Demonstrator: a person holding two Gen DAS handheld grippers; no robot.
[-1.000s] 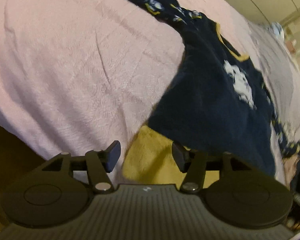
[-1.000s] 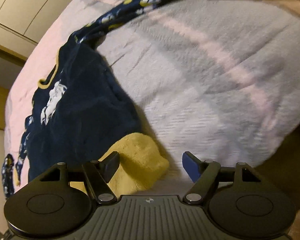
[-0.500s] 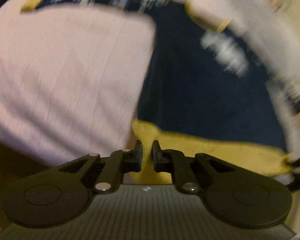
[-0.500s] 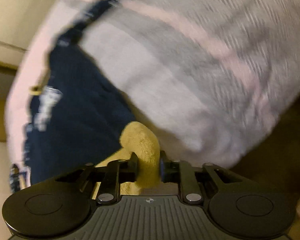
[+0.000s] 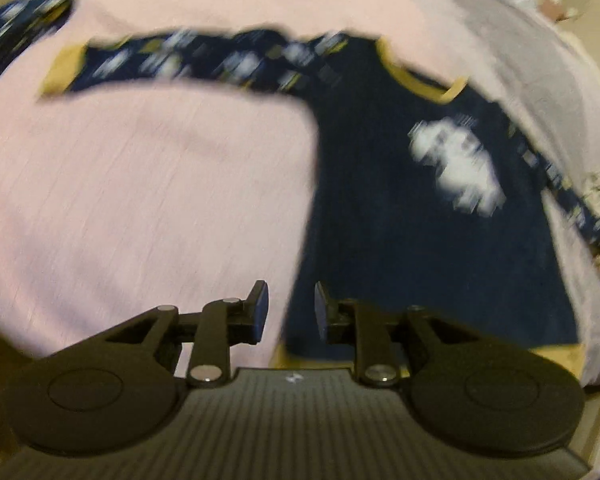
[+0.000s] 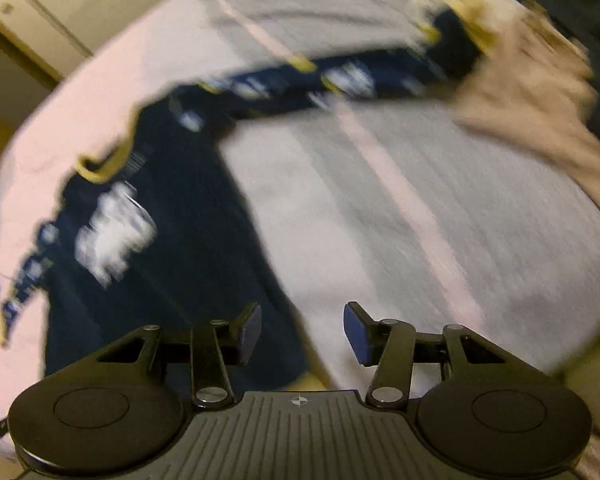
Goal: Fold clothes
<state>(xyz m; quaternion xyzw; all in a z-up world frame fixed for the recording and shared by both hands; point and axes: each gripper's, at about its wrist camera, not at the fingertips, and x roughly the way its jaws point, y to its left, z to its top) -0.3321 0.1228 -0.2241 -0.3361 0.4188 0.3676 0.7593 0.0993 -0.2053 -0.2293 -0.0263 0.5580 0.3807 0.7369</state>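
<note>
Left tongs (image 5: pixel 288 308): pointing steeply down, jaws parted by a narrow gap and opening, nothing between the pads. Right tongs (image 6: pixel 302 330): also angled steeply down, jaws parted wider and opening, gap empty, pads pressing on nothing. Both views motion-blurred. Black finger linkages and round pivot housings fill the lower part of each wrist view. No hand or sleeve visible.

blurred shirt print (image 5: pixel 456 164), hem (image 5: pixel 556 354) half hidden
</note>
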